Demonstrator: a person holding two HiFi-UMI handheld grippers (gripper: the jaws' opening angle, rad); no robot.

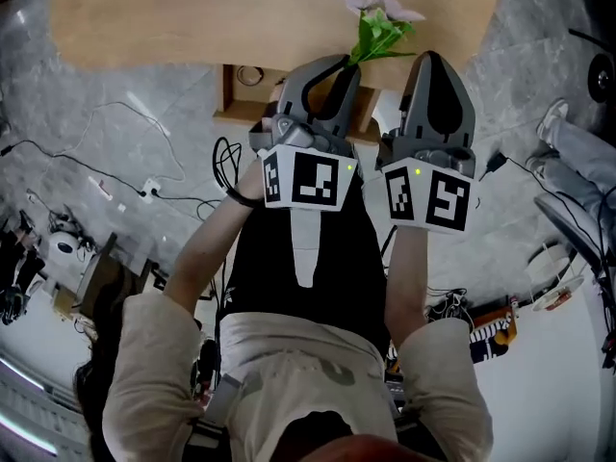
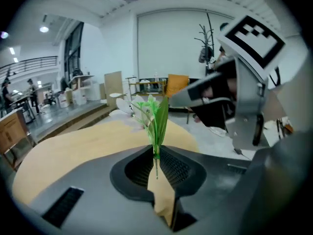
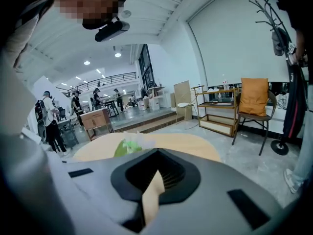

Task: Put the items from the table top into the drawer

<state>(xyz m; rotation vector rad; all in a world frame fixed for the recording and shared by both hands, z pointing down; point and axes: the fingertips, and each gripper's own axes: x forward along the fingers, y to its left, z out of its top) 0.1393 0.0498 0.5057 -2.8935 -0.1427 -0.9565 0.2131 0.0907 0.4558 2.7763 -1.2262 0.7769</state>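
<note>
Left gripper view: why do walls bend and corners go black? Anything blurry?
Left gripper view: a wide-angle lens bows the room and leaves black corners; the flower stays fairly sharp. Right gripper view: same bowing, the flower only a green smear. Head view: evenly lit, edges curved.

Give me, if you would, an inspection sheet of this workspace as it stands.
Surface: wooden table, bare where visible.
Job's things: artificial flower held above the table edge; drawer open below it.
Clutter: nothing seen on the table.
Grippers: left hand-held gripper shut on the flower's stem; right hand-held gripper shut, empty.
Cables: black cables trailing on the floor.
Surroundings: grey marbled floor; chair with orange cushion beyond.
</note>
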